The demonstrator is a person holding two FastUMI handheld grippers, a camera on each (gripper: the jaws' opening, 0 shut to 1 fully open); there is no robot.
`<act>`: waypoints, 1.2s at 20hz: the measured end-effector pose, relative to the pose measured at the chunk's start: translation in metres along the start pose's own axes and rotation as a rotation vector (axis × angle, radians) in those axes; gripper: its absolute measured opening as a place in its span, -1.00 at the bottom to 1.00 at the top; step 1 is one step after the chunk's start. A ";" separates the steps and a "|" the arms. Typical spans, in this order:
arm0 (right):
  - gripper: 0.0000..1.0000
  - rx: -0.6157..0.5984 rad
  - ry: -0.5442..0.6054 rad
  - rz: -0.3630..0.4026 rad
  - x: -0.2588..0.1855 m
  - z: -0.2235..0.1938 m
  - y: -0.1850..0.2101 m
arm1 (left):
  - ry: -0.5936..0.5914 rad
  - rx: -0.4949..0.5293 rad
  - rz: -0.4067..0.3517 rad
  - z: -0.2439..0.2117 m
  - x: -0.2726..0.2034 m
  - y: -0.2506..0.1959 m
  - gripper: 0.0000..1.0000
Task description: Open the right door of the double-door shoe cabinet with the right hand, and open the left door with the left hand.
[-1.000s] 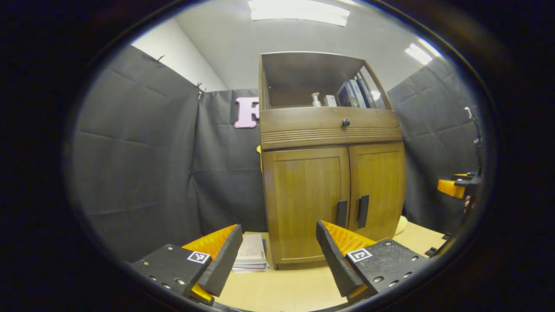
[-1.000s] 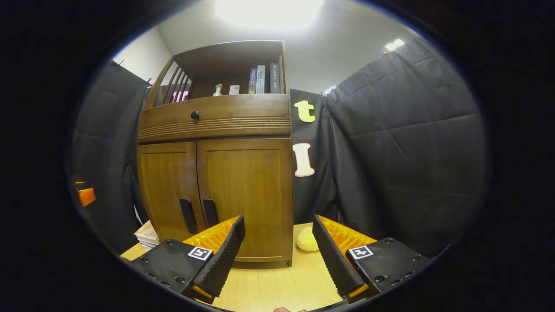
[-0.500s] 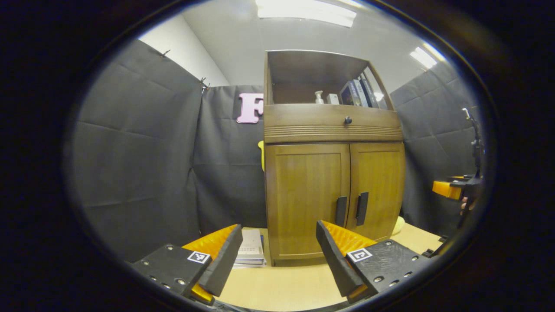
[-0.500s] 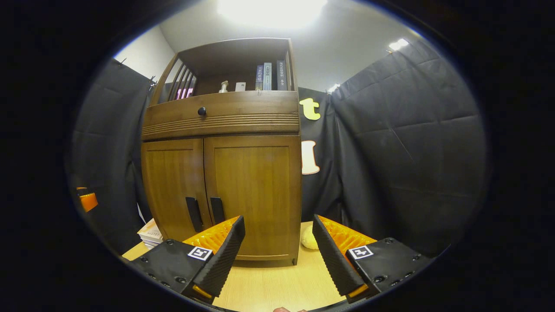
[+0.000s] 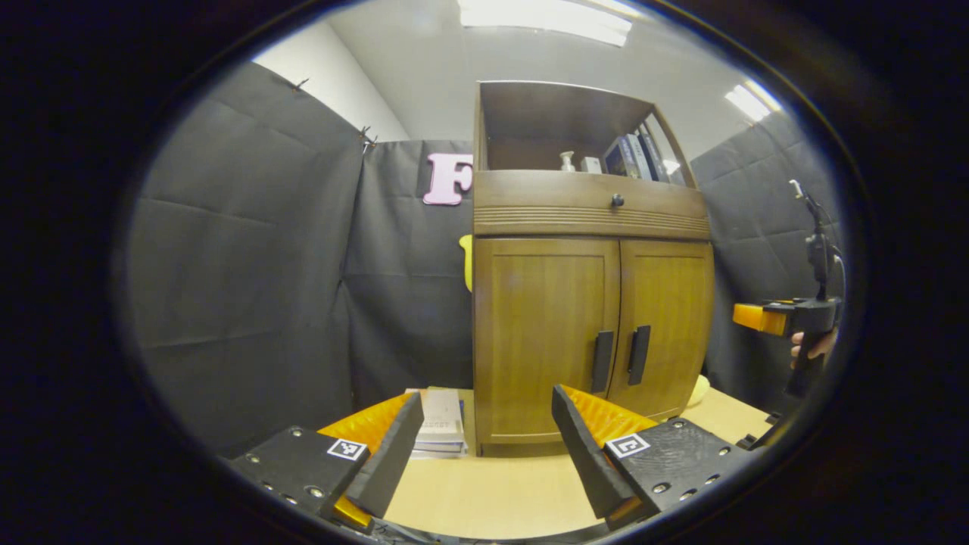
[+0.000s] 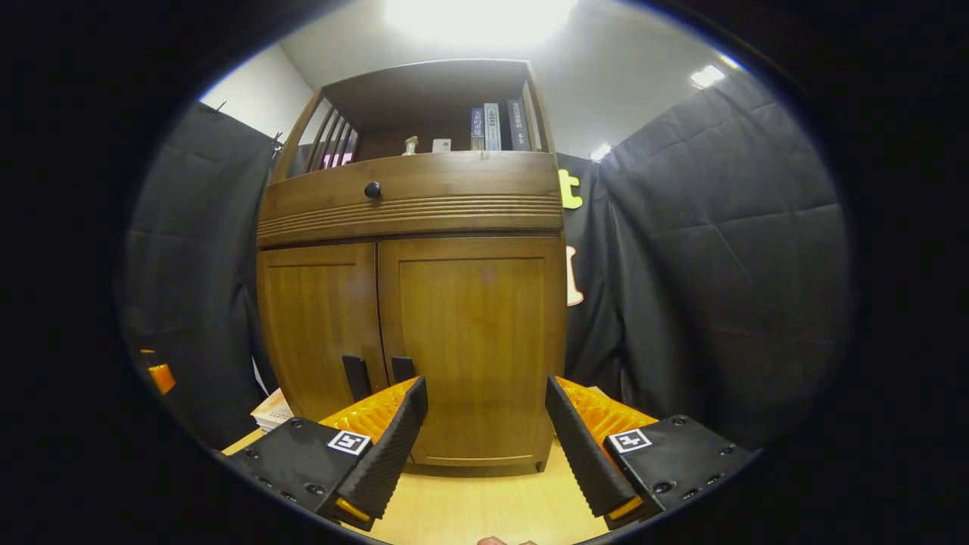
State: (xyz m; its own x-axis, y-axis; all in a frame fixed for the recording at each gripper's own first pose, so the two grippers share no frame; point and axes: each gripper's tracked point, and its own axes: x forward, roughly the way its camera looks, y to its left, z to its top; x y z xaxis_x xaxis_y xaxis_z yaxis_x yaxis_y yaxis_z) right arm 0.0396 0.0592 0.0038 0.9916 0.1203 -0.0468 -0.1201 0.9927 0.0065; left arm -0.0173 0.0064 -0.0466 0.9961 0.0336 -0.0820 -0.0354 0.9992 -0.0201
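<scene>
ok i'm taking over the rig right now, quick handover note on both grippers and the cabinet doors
Left gripper: open, empty, short of the cabinet.
Right gripper: open, empty, facing the right door.
Shoe cabinet stands on the table; left door and right door both shut, handles untouched.
Done: nothing yet.
Left: right gripper opens the right door, left gripper the left door.

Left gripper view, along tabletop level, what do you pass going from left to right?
Stack of books → left door → left handle → right handle → right door → right hand-held gripper.
</scene>
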 end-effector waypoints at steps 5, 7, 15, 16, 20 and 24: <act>0.96 0.018 0.005 0.034 0.032 0.001 0.035 | 0.030 0.007 0.005 -0.006 -0.001 0.003 1.00; 0.95 0.023 0.010 0.034 0.046 0.002 0.045 | 0.047 0.010 0.002 -0.008 -0.002 0.005 1.00; 0.95 0.030 0.036 0.067 0.098 -0.006 0.085 | 0.099 -0.001 -0.015 -0.013 0.005 0.005 1.00; 0.95 0.034 0.044 0.071 0.104 -0.009 0.089 | 0.104 -0.006 -0.016 -0.013 0.005 0.004 0.96; 0.95 0.054 0.087 0.089 0.120 -0.024 0.102 | 0.136 -0.037 -0.012 -0.019 0.013 0.008 1.00; 0.95 0.055 0.121 0.077 0.140 -0.038 0.105 | 0.165 -0.018 -0.016 -0.018 0.020 0.007 1.00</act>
State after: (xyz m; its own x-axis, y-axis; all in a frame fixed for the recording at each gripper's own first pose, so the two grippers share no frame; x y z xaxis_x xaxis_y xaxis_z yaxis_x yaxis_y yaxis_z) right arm 0.1644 0.1799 -0.0402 0.9662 0.1984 -0.1645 -0.1893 0.9795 0.0695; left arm 0.0008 0.0137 -0.0660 0.9697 0.0117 -0.2440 -0.0222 0.9989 -0.0406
